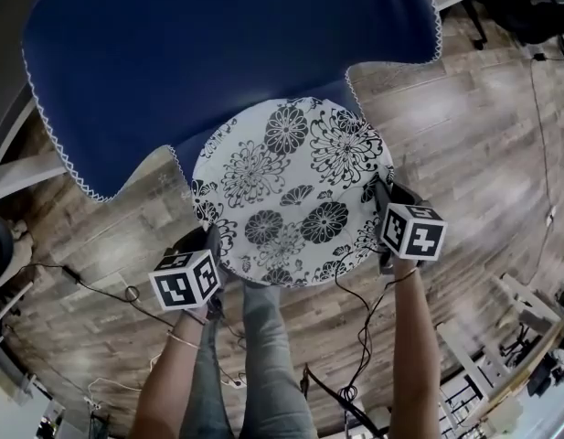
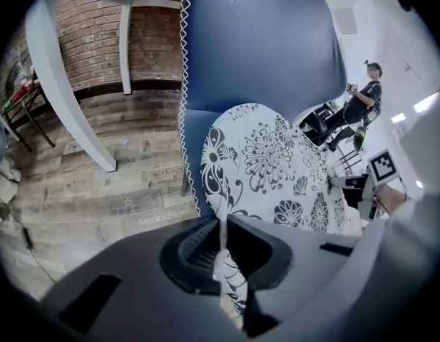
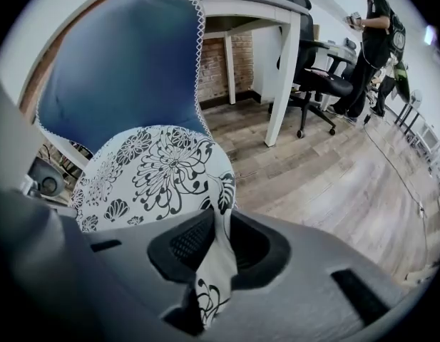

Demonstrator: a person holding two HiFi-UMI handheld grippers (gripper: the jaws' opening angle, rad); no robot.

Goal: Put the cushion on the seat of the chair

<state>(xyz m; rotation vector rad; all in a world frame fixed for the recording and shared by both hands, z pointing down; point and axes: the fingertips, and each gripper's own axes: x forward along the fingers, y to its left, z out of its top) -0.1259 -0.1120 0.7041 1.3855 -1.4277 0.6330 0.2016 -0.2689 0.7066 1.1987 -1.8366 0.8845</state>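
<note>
A round white cushion [image 1: 291, 190] with black flowers hangs between my two grippers, in front of a chair draped in a blue cover [image 1: 218, 53] with white trim. My left gripper [image 1: 213, 243] is shut on the cushion's near-left rim. In the left gripper view the cushion's edge [image 2: 277, 169] is pinched thin between the jaws [image 2: 222, 242]. My right gripper [image 1: 380, 198] grips the right rim, and in the right gripper view the cushion's fabric [image 3: 155, 169] runs down between its pads [image 3: 216, 242]. The chair's seat is hidden under the cushion and cover.
Cables [image 1: 364, 337] trail over the wooden floor near the person's legs [image 1: 263, 364]. A white table leg [image 2: 70, 98] slants at the left before a brick wall. A black office chair [image 3: 316, 77] and a standing person [image 3: 373, 41] are off to the right.
</note>
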